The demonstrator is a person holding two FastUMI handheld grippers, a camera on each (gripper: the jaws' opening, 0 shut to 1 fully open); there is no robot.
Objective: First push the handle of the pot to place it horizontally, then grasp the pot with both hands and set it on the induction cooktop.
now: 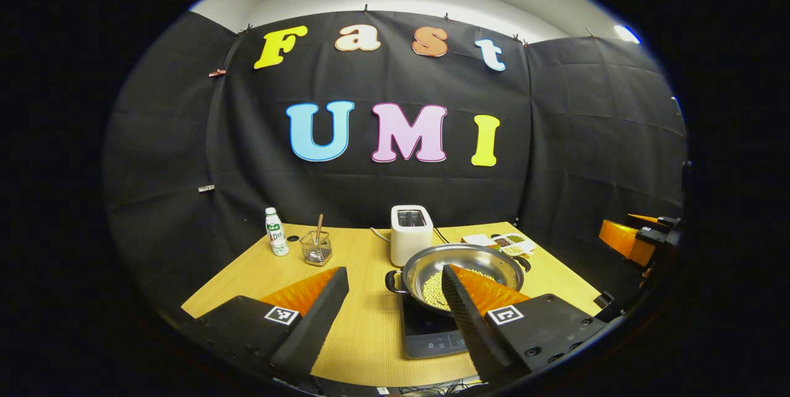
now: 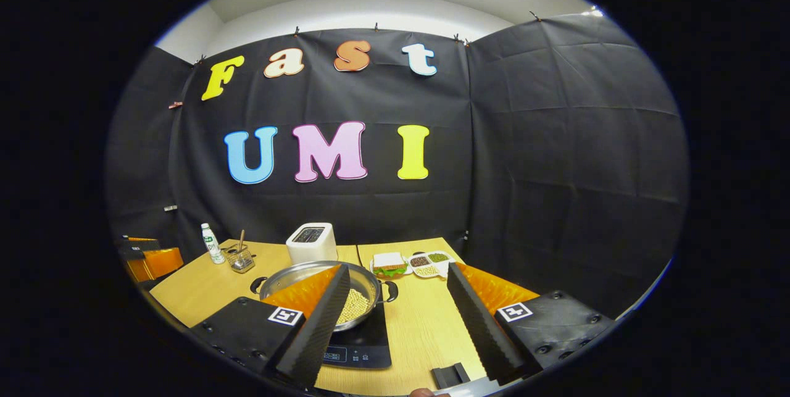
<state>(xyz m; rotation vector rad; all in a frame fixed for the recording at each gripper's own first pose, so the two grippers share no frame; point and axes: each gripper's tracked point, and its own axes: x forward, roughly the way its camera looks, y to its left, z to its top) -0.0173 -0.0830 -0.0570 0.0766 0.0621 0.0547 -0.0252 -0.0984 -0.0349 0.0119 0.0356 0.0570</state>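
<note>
Pot (image 1: 463, 270) sitting on induction cooktop (image 1: 432, 332), handles level; left gripper (image 1: 395, 310) and right gripper (image 2: 398, 313) both hanging wide open, empty (placement looking finished). Be withdrawing straight, avoiding rim.

The pot (image 2: 321, 295), holding pale beans, is seen set on the induction cooktop (image 2: 361, 347) on the wooden table (image 2: 426, 323). The right gripper (image 2: 398, 286) is held above the near edge, its jaws spread wide and nothing between them. A toaster (image 2: 311, 241) is placed beyond the pot, with a sandwich (image 2: 389, 262) and a divided dish (image 2: 430, 263) to its right.
</note>
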